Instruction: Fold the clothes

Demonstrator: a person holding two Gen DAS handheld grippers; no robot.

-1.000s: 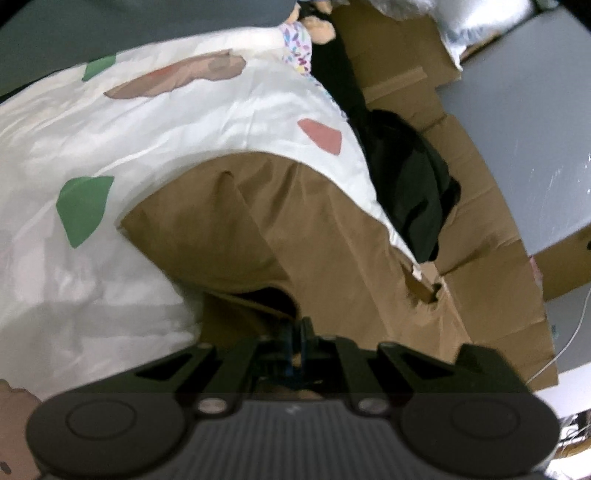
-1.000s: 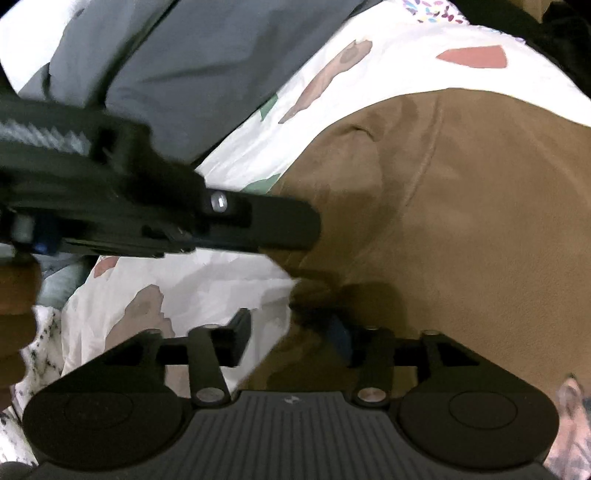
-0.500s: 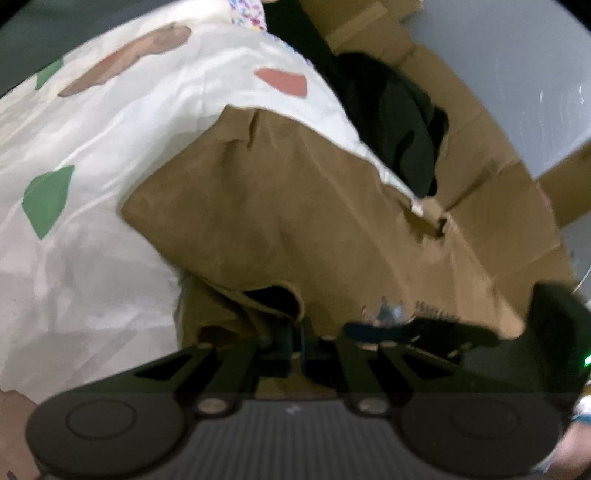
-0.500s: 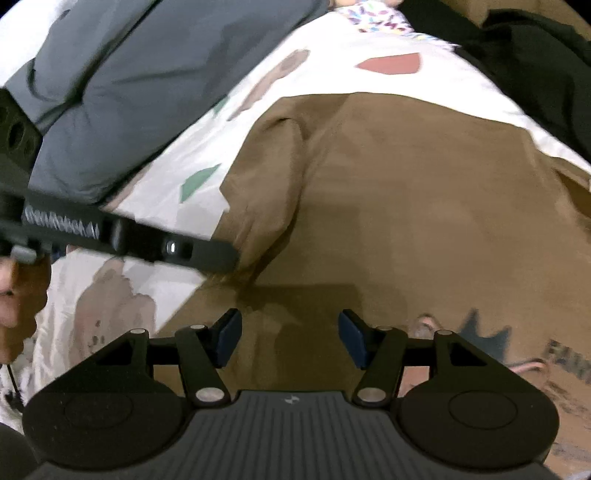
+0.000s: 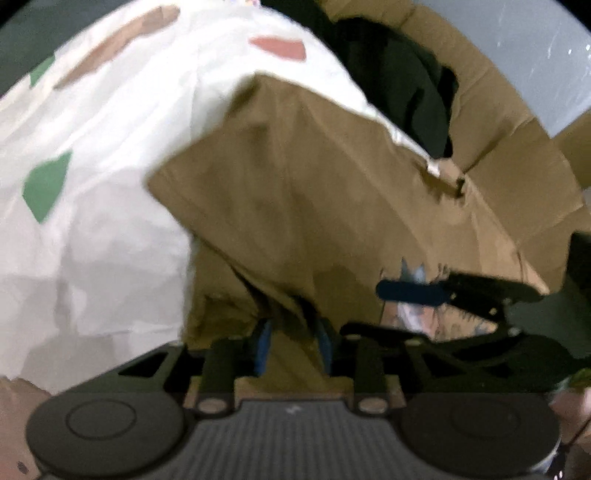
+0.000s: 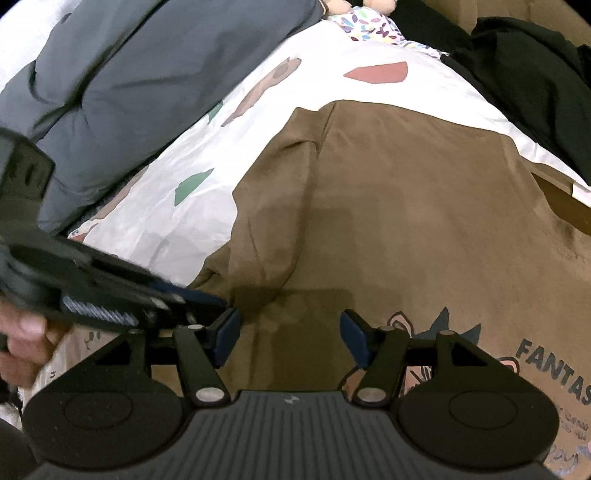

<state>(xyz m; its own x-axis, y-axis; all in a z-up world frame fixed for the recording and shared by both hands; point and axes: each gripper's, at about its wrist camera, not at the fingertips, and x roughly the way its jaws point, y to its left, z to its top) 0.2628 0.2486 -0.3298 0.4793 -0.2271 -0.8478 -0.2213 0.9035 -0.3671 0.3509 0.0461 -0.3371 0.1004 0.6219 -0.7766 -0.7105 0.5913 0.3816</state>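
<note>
The supporting surface is a bed covered by a white sheet (image 6: 310, 110) printed with green, red and brown shapes. Lying directly on it: a brown T-shirt (image 6: 424, 206) with a cartoon print and lettering near its lower right, spread flat with one side folded inward; a grey padded duvet (image 6: 155, 74) bunched along the far left edge; a dark garment (image 6: 528, 85) heaped at the far right beside flattened cardboard (image 5: 517, 155); and a small multicoloured patterned item (image 6: 369, 27) at the far end, too little of it visible to identify.
</note>
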